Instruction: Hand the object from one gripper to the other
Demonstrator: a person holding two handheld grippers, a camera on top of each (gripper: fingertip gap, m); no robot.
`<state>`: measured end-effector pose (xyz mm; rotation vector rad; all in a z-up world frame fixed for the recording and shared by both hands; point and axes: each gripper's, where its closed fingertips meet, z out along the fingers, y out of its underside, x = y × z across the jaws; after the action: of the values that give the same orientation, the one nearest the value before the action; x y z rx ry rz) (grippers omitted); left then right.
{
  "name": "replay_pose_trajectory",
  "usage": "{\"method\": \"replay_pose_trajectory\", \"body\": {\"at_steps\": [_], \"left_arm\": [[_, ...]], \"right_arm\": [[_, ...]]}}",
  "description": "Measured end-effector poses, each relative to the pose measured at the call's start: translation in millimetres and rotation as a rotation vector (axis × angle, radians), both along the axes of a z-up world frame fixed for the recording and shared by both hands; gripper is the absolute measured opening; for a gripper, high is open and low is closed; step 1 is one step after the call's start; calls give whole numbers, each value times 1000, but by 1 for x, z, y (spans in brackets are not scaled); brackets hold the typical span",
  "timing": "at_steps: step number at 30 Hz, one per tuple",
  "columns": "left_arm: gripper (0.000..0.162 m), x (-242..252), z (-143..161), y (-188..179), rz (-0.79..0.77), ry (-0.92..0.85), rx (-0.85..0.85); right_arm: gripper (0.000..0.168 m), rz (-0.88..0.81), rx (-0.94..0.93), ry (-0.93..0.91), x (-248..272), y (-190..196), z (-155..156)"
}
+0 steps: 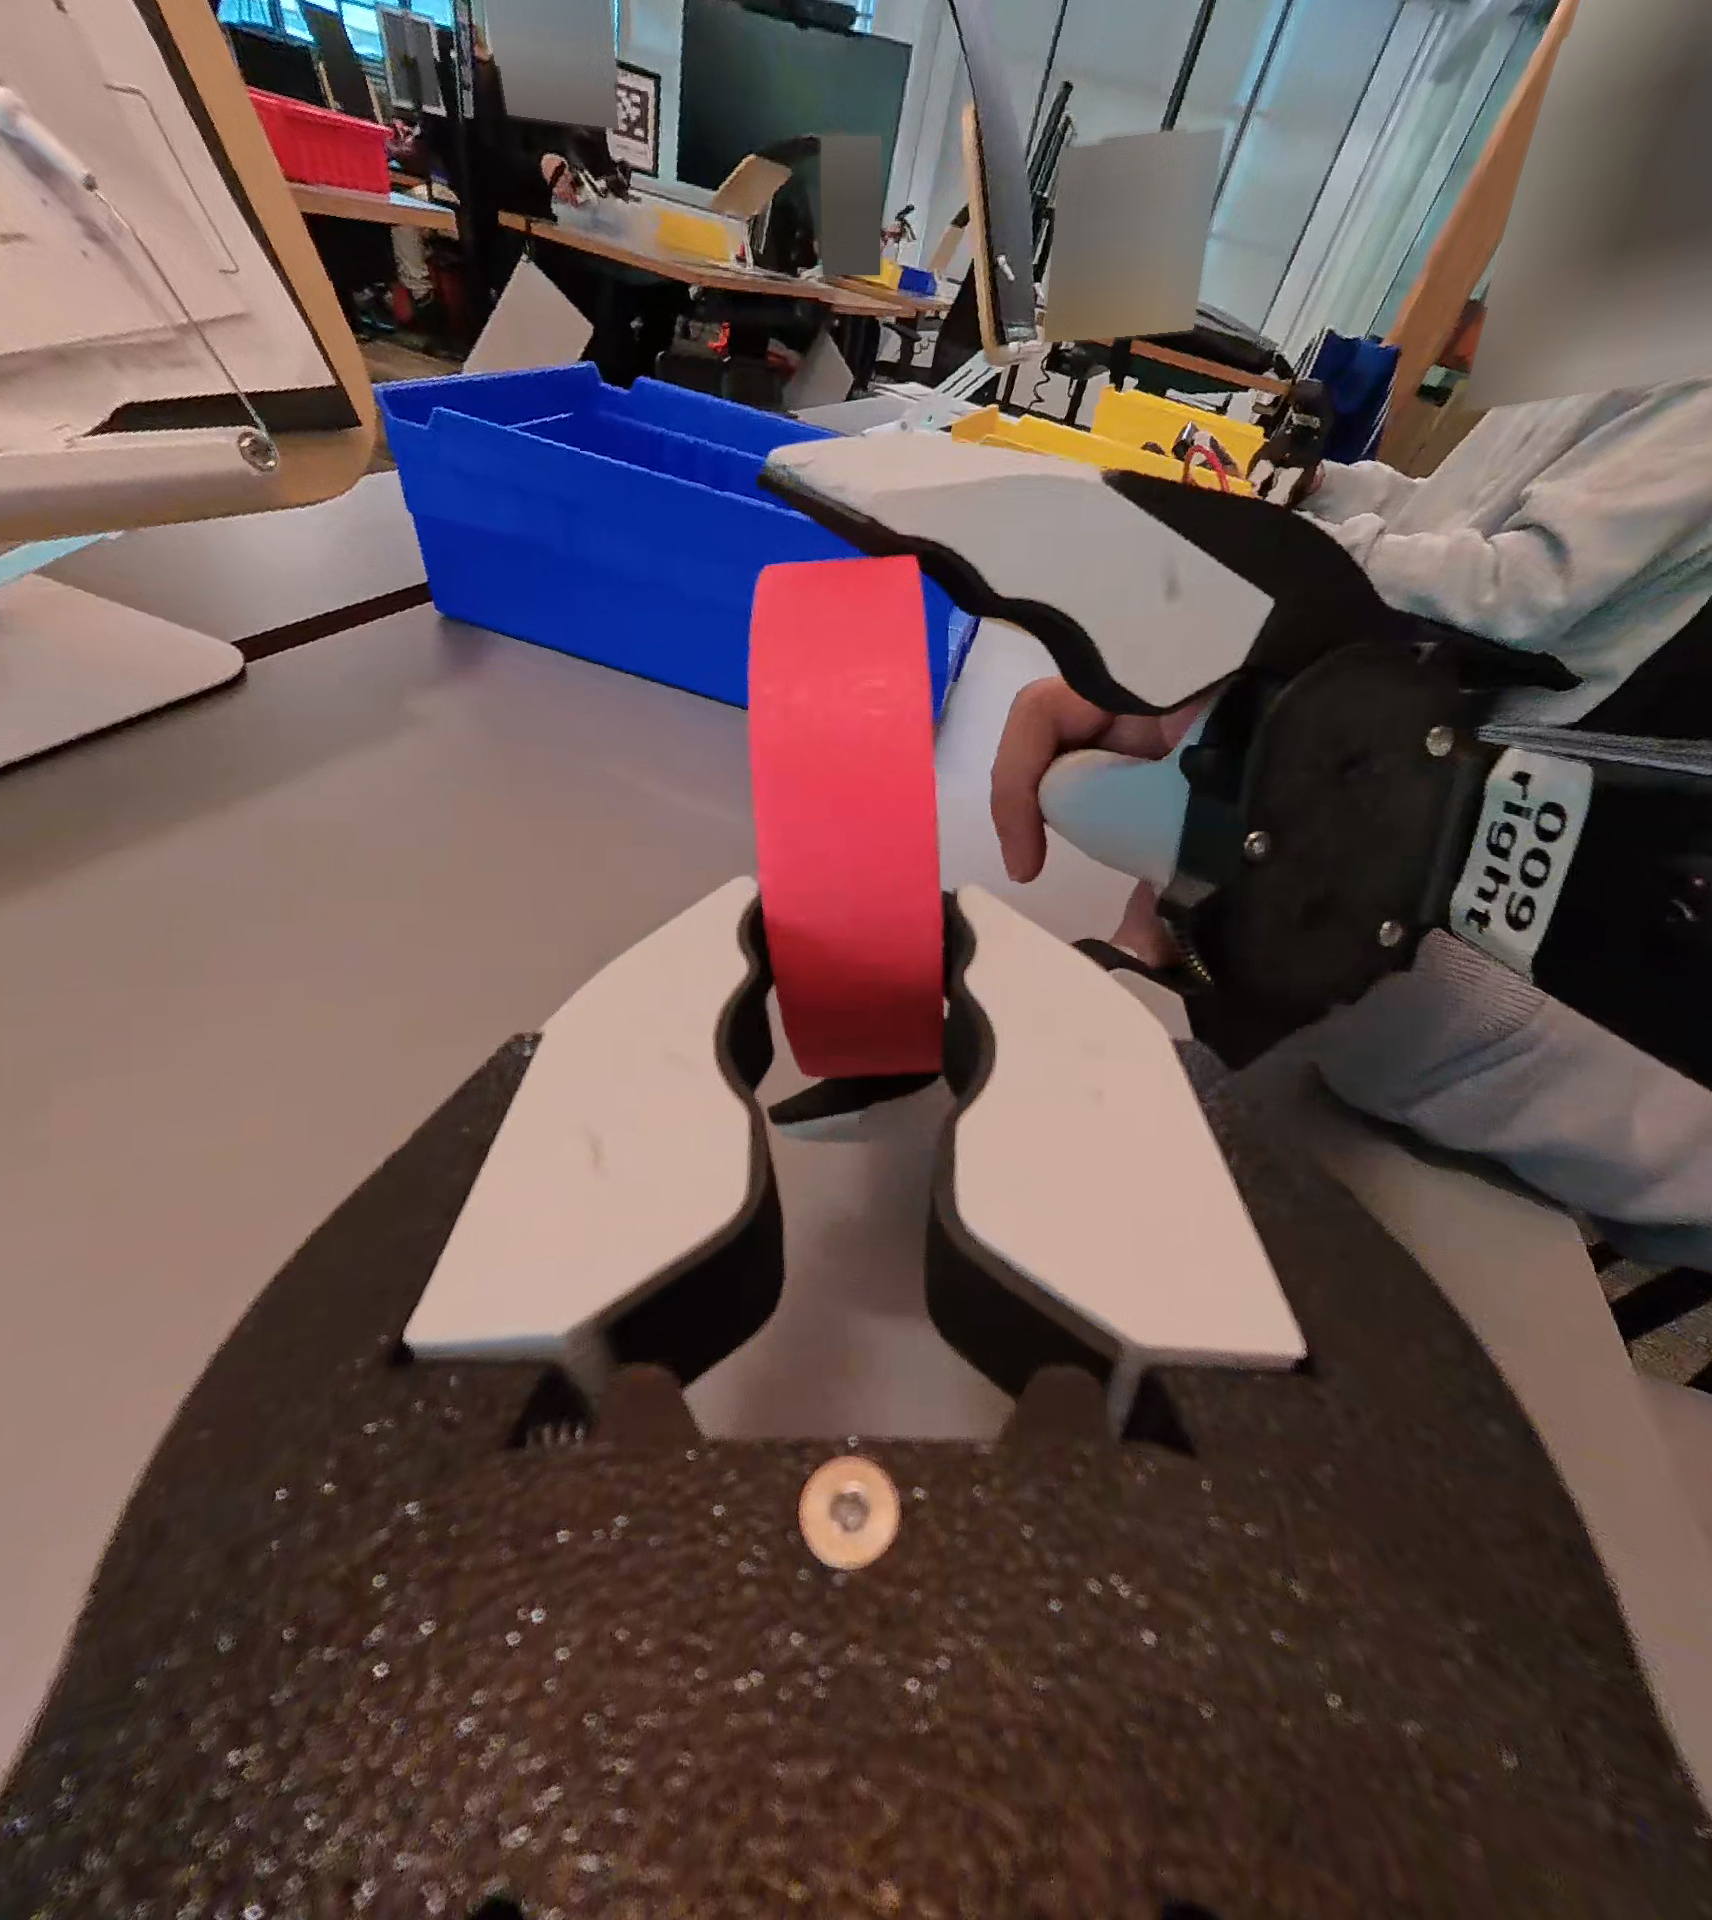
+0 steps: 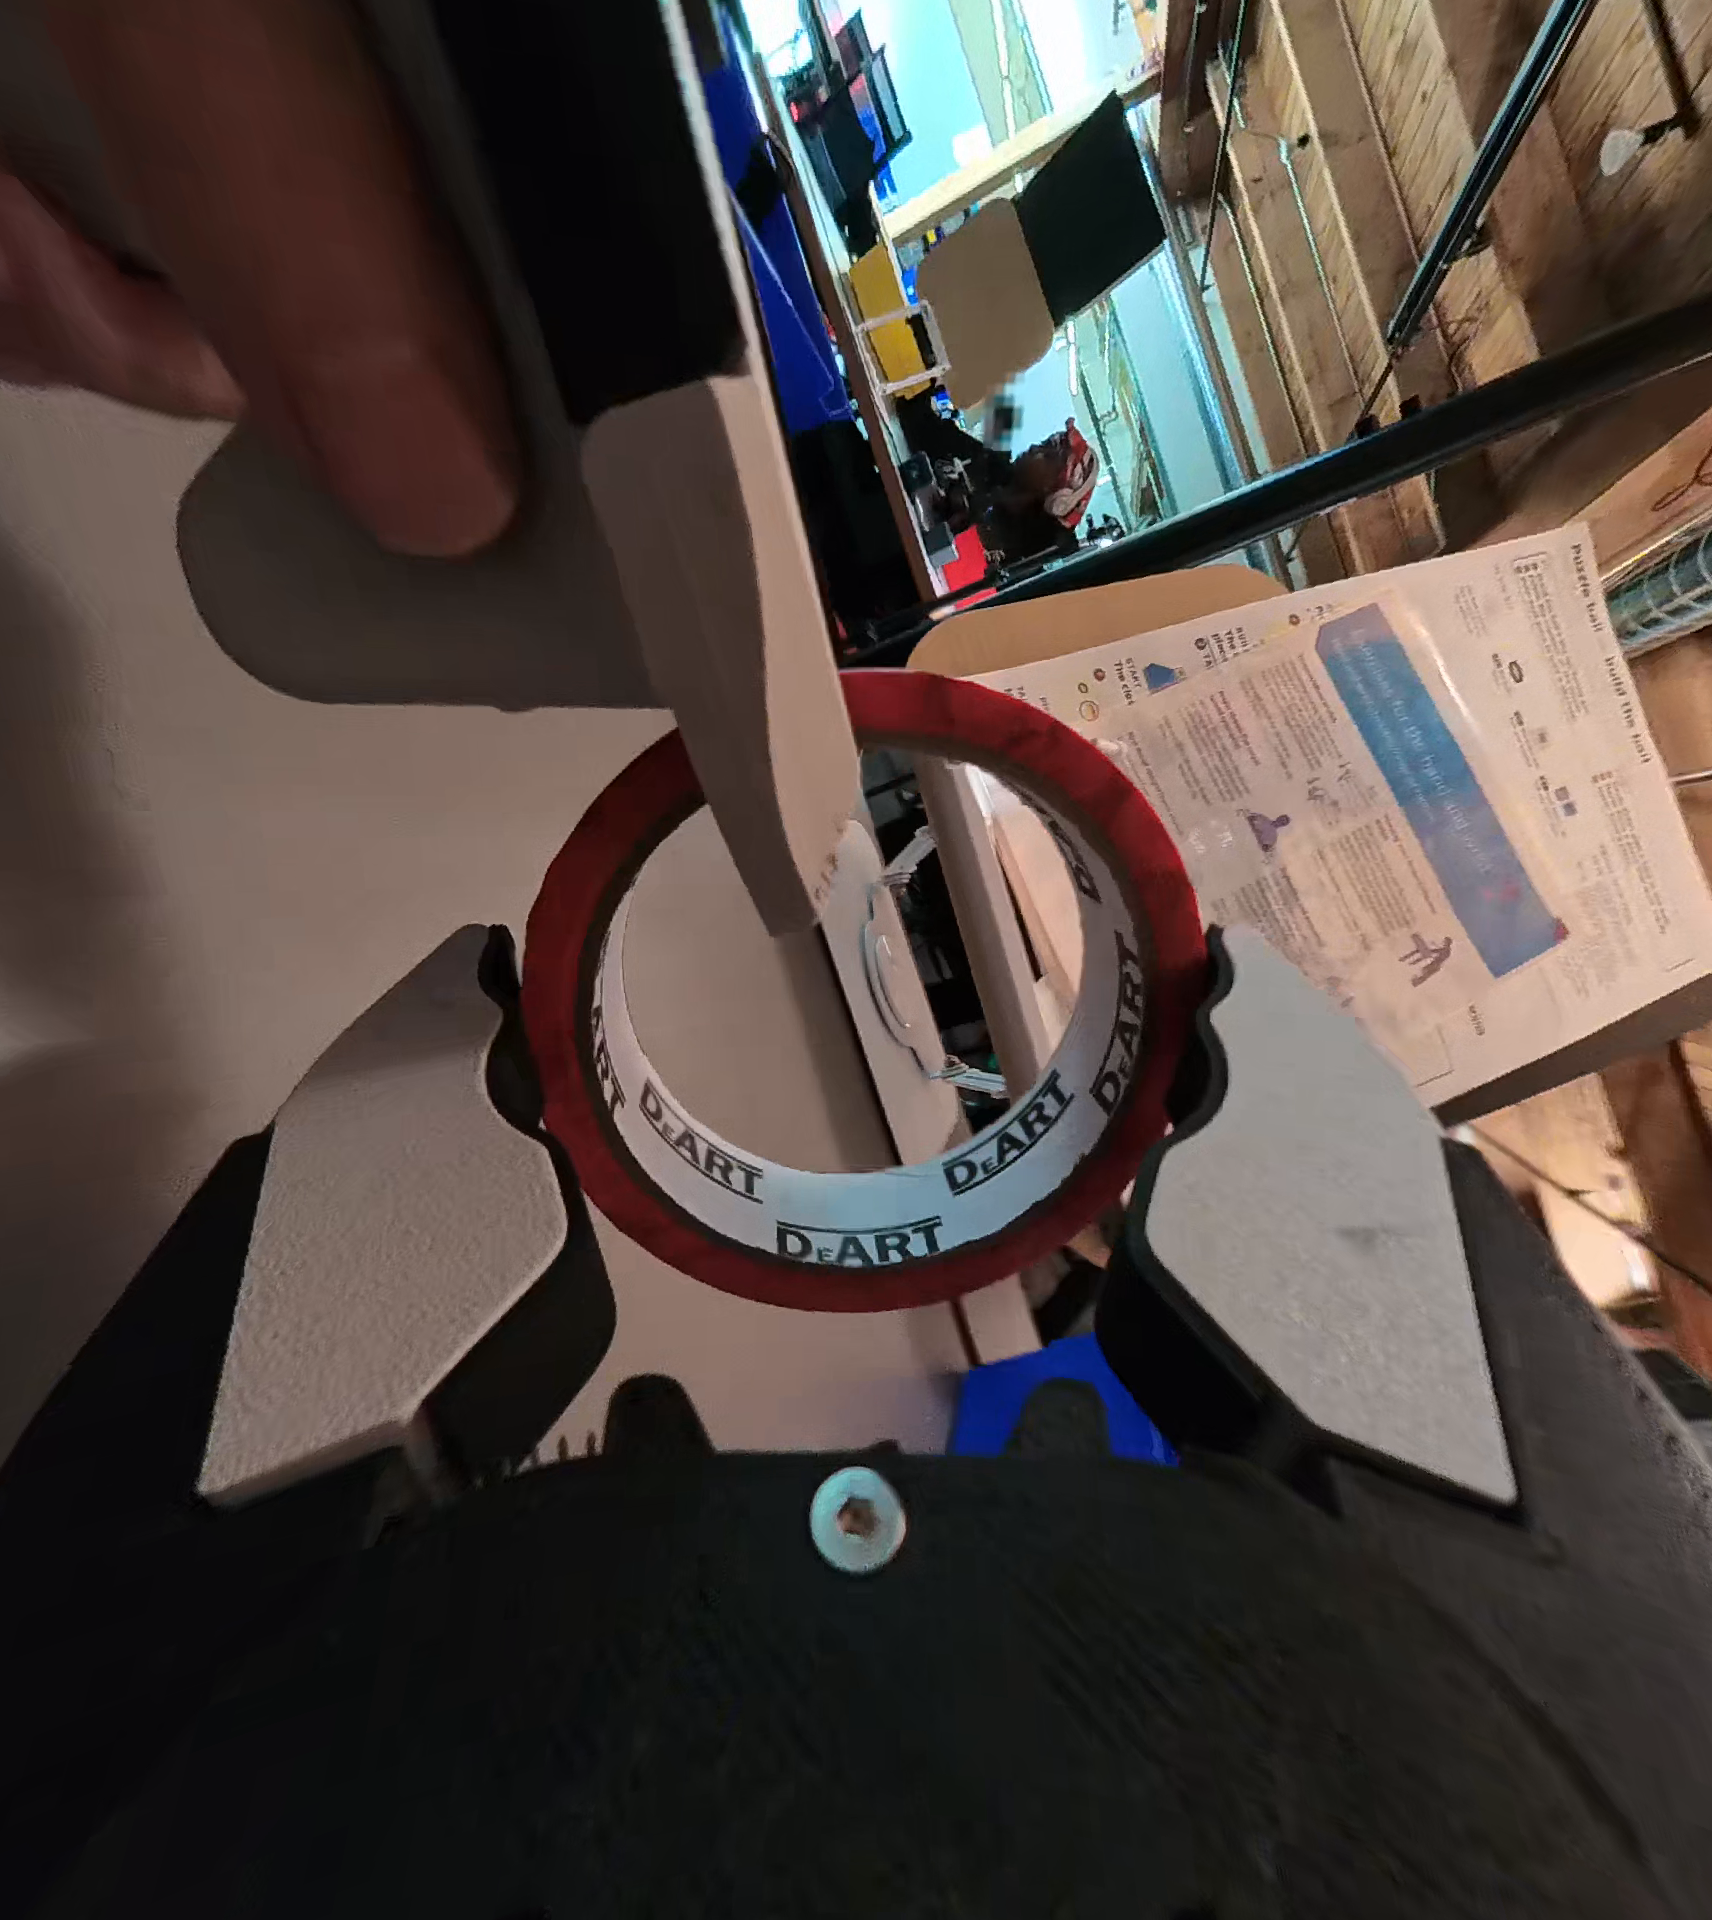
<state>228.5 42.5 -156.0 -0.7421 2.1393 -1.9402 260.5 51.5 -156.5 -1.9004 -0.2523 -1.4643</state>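
Observation:
A red tape roll (image 1: 841,779) stands on edge above the grey table (image 1: 260,935). My left gripper (image 1: 852,914) is shut on its lower part, one finger on each flat side. The right gripper comes in from the right, with its upper finger (image 1: 1039,551) over the top of the roll and its lower finger under the bottom. In the right wrist view the tape roll (image 2: 1132,831) faces me. My right gripper (image 2: 857,997) is shut on its outer rim, with both pads touching. One left finger (image 2: 748,727) crosses the roll's front.
A blue bin (image 1: 571,520) stands on the table behind the roll. A paper stand (image 1: 104,260) is at the far left, also in the right wrist view (image 2: 1454,831). Yellow bins (image 1: 1143,426) lie far right. A person's sleeve (image 1: 1558,520) and hand (image 1: 1028,769) are on the right. Less than 4 cm separates the two grippers' tips.

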Motion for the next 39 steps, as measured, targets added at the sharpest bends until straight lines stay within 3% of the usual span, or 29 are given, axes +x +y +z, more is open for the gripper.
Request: {"method": "replay_pose_trajectory", "body": {"at_steps": [1, 4, 8, 10, 13, 16, 18, 20, 24, 26, 29, 32, 37, 39], "left_arm": [[29, 1, 0, 1, 4, -6, -5], [29, 0, 9, 7, -16, -38, -64], [28, -5, 35, 22, -77, -52, -260], [28, -11, 50, 29, -131, -62, -382], [29, -15, 62, 34, -170, -58, -499], [29, -22, 66, 31, -218, -61, -542], [28, -25, 67, 28, -231, -68, -550], [28, -27, 69, 29, -240, -83, -559], [31, -18, 56, 25, -133, -165, -394], [61, -9, 51, 29, -24, -241, -295], [69, -1, 44, 36, 70, -372, -113], [64, -4, 31, 32, 57, -477, 47], [62, -18, 2, 10, -71, -503, 231], [33, -19, -3, 7, -84, -528, 266]], "right_arm": [[117, 21, 33, 25, -1, 0, 0], [112, 152, 221, 193, -10, 1, 7], [99, 448, 707, 680, -25, -11, 45], [71, 652, 927, 910, -35, -22, 67], [48, 795, 1028, 1126, -43, -23, 70], [45, 784, 996, 1201, -48, -8, 60], [29, 802, 944, 1184, -57, -1, 58], [29, 804, 928, 1156, -59, 0, 60], [29, 742, 836, 1115, -52, -8, 55], [29, 602, 714, 988, -39, -16, 44], [29, 401, 382, 772, -26, -30, 13], [29, 340, 107, 684, -28, -34, -16], [29, 435, 66, 732, -48, -19, -22], [29, 480, 99, 759, -54, -16, -17]]}}
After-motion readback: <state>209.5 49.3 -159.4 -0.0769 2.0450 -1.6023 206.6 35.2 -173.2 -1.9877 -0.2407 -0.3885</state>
